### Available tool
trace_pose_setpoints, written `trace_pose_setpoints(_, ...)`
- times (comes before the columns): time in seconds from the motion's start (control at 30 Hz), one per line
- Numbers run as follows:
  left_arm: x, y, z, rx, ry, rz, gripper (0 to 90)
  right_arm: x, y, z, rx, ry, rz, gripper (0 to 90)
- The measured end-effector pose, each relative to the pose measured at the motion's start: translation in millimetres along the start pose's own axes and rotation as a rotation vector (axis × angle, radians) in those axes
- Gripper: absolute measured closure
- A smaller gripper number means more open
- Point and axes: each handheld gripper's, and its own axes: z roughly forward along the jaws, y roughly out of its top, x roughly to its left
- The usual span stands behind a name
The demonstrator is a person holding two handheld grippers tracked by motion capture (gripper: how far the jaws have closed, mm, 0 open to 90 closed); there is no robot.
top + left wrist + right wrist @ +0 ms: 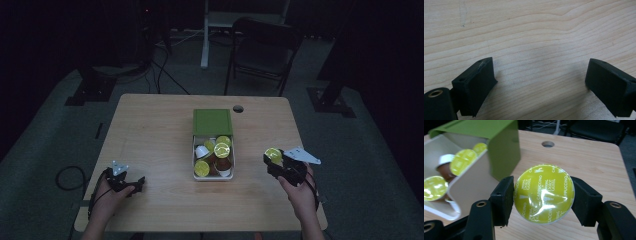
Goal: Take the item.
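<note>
Right gripper [543, 195] is pinching a capsule [544, 193] just right of the box [214, 150] — left gripper [540, 82] is sitting spread, empty, farther away.

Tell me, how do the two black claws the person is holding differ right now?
The right gripper is shut on a yellow-green capsule; the left gripper holds nothing, its jaws wide apart over bare wood. The right gripper is beside the box of capsules; the left gripper sits apart from it near the table's left edge. Both are black, two-jawed and hand-held.
</note>
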Motion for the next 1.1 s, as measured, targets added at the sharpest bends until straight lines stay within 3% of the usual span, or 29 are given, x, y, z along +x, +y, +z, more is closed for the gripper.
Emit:
trace_pose_setpoints(0.43,0.0,0.0,0.0,0.000,0.000,0.000,9.2,-27.2,-28.0,6.0,0.052,-0.096,0.025,39.8)
trace_pose_setpoints(1.1,0.0,0.0,0.0,0.000,0.000,0.000,9.3,-53.8,-70.7,17.2,0.159,-0.155,0.074,39.8)
